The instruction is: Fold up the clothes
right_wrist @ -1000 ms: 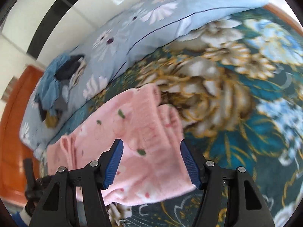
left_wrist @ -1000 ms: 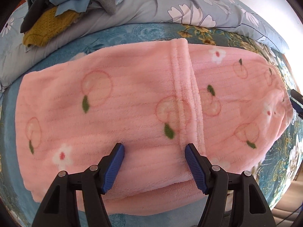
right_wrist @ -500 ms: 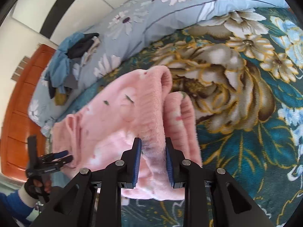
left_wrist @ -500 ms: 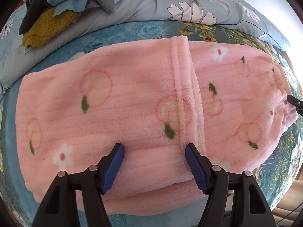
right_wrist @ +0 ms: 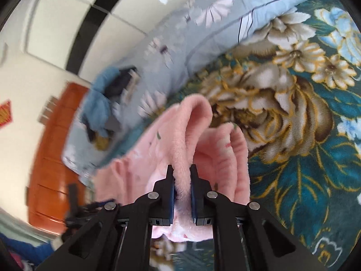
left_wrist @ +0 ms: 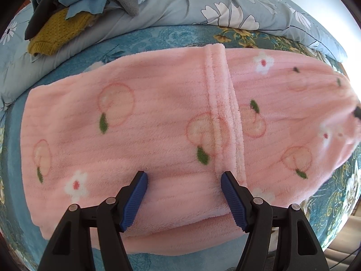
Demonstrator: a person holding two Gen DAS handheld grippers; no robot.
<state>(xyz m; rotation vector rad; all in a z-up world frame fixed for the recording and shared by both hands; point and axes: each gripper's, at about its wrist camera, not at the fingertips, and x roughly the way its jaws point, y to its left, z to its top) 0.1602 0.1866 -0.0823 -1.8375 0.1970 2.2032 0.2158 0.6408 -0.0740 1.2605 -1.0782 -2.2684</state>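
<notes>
A pink fleece garment (left_wrist: 158, 124) printed with peaches, leaves and white flowers lies spread flat across the bed, a thick seam band running down its middle. My left gripper (left_wrist: 183, 194) hovers open over its near edge, blue pads wide apart with nothing between them. In the right wrist view my right gripper (right_wrist: 181, 180) is shut on a raised fold of the same pink garment (right_wrist: 194, 124), which is lifted off the bed at its right end. The right gripper's tip (left_wrist: 356, 113) shows at the far right edge of the left wrist view.
A teal flowered blanket (right_wrist: 304, 124) covers the bed. A blue-grey flowered quilt (left_wrist: 203, 4) lies rolled along the back, with a pile of blue, grey and mustard clothes (left_wrist: 67, 6) on it. An orange wooden headboard (right_wrist: 52, 158) and a white wall stand at the left.
My right gripper closed on the garment's right end and has lifted that fold upward. The left gripper has stayed open in place.
</notes>
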